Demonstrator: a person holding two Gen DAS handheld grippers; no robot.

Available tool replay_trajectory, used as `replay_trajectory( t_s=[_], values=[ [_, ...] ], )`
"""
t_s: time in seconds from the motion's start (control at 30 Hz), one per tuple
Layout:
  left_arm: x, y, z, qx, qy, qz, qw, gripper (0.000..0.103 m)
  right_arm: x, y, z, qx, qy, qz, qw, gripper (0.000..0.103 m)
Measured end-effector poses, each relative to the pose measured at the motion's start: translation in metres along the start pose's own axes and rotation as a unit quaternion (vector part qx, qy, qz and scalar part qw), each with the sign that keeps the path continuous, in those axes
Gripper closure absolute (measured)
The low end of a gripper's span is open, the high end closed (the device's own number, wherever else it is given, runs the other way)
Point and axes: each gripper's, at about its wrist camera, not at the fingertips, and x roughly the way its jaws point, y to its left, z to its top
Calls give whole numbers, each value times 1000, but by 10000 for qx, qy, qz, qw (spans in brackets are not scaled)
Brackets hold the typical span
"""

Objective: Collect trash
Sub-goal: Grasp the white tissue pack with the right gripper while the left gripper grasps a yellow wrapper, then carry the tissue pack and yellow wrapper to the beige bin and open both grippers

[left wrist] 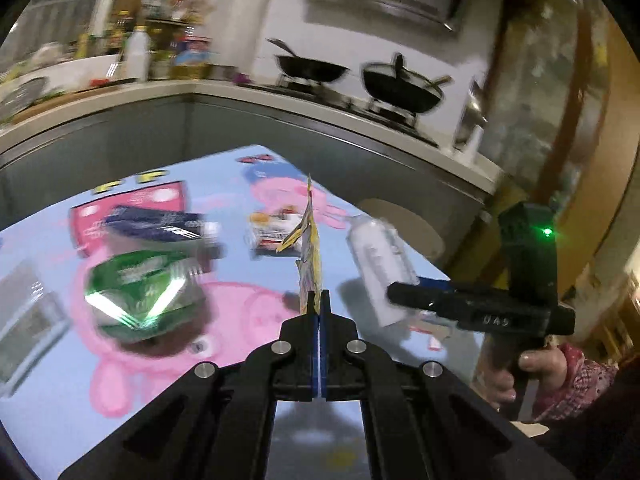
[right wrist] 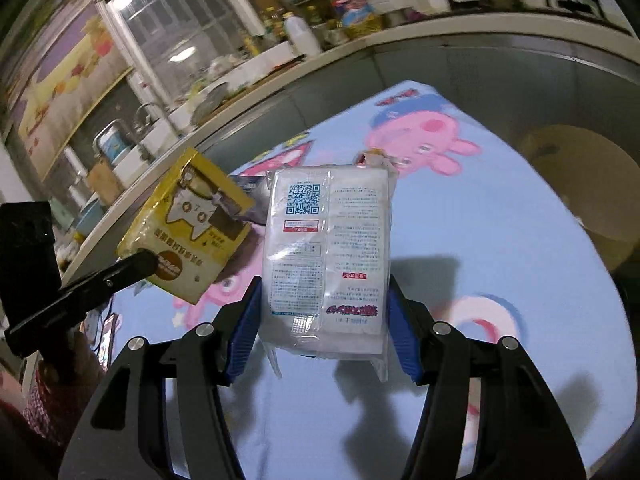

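My left gripper (left wrist: 319,300) is shut on a yellow wrapper (left wrist: 310,248), seen edge-on and held above the table; it shows flat-on in the right wrist view (right wrist: 188,232). My right gripper (right wrist: 324,312) is shut on a clear white packet (right wrist: 328,252) with a QR code, lifted above the table; it also shows in the left wrist view (left wrist: 380,256). On the table lie a green foil bag (left wrist: 140,292), a dark blue packet (left wrist: 160,226), a pink-red packet (left wrist: 132,204) and a small red-white pack (left wrist: 268,232).
The table (right wrist: 500,248) has a light blue cartoon-pig cloth. A kitchen counter (left wrist: 360,120) with two black woks (left wrist: 404,84) runs behind it. A round beige stool (right wrist: 588,184) stands off the table's right edge. A clear bag (left wrist: 28,312) lies at the left.
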Motion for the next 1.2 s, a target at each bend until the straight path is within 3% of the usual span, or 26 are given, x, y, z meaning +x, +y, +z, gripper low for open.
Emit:
replay_trajectory(
  t_s=[0.23, 0.57, 0.73, 0.8, 0.97, 1.2],
  values=[
    [51, -35, 7, 56, 459, -268, 9986, 102, -19, -43, -14, 419, -36, -276, 9987, 46],
    [70, -47, -13, 10, 957, -239, 9951, 102, -9, -38, -34, -363, 304, -1010, 9938, 41],
    [76, -43, -17, -40, 1022, -195, 9946, 102, -5, -43, -39, -299, 303, -989, 9942, 37],
    [76, -43, -14, -88, 1010, -256, 9945, 102, -3, -44, -41, -376, 297, -926, 9945, 42],
    [86, -52, 16, 127, 874, -382, 9954, 102, -21, -57, -26, -271, -215, -949, 9949, 45],
    [148, -100, 93, 617, 653, -922, 9917, 102, -46, -144, 33, 865, -956, -1193, 9845, 44]
  ],
)
